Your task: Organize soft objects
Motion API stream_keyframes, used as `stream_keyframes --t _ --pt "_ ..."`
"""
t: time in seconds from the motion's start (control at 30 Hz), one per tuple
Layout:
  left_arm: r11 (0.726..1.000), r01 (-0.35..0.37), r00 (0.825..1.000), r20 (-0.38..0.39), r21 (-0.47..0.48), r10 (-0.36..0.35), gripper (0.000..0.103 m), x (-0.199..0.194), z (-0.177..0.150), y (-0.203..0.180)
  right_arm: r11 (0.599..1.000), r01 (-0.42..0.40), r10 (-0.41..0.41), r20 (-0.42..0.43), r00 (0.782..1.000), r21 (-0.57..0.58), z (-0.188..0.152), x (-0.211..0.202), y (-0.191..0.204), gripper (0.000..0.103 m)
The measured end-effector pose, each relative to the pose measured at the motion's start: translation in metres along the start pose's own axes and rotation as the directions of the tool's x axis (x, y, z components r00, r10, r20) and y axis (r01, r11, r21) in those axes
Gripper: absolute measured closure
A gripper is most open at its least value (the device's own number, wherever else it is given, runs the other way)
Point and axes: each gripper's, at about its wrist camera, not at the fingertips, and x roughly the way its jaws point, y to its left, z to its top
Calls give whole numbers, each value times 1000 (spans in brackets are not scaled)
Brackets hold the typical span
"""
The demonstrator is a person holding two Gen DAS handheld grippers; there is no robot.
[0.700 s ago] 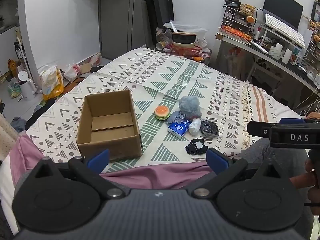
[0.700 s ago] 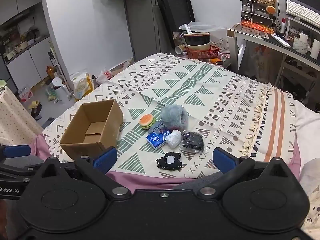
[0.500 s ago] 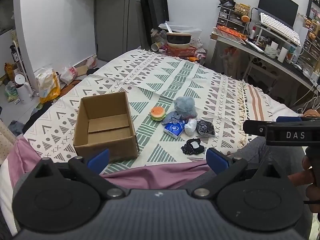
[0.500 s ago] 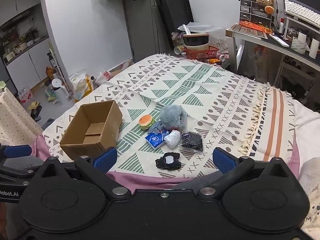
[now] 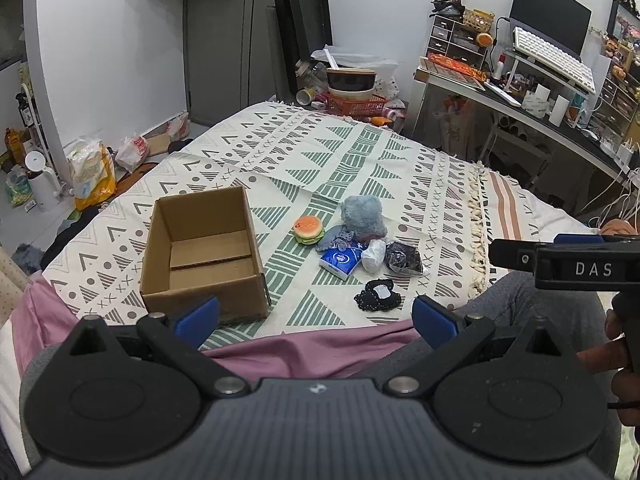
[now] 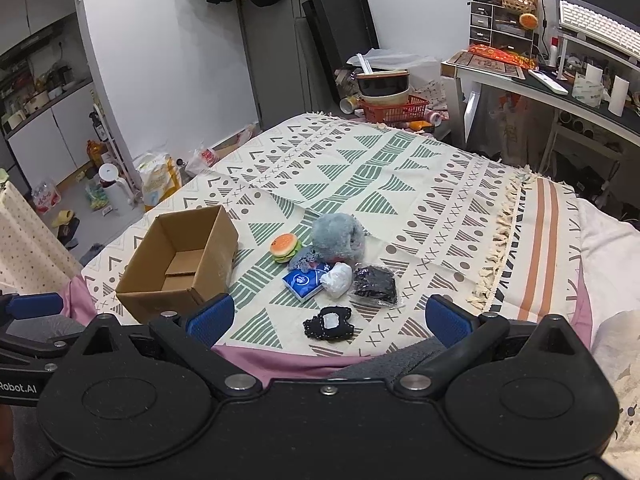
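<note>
A cluster of soft objects waits at the centre of the frame on a patterned bedspread (image 5: 360, 148), just right of an open cardboard box (image 5: 202, 258) that stands empty at centre left. Both hand-held tools hang short of the bed's near edge: the left gripper (image 5: 316, 316) spreads its blue pads wide with nothing between them, and the right gripper (image 6: 330, 316), in its own view, stands equally wide and empty.

In the pile, a grey plush toy (image 5: 363, 216) sits at the back, touching a burger-shaped squishy (image 5: 309, 229) to its left. In front lie a blue tissue pack (image 5: 341, 260), a crumpled white bag (image 5: 374, 255) and a dark bundle in clear wrap (image 5: 403, 258), pressed side by side. A black fabric piece with a white patch (image 5: 377, 299) lies apart, nearest the lower edge.

All look light and yielding. The plush should squash under the pads, so a grip across its bulk seems safest; the burger likely wants a pinch across its bun. The wrapped bundle and white bag may be slippery, better gathered at a fold. The flat black piece probably calls for a low pinch at its edge.
</note>
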Motion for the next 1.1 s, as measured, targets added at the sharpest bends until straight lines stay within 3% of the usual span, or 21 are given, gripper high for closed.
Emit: stream_keyframes --t 1.1 --pt "1000 -5 1000 1 2 5 1 -7 -4 -1 1000 -13 13 15 1000 8 -10 -5 -7 0"
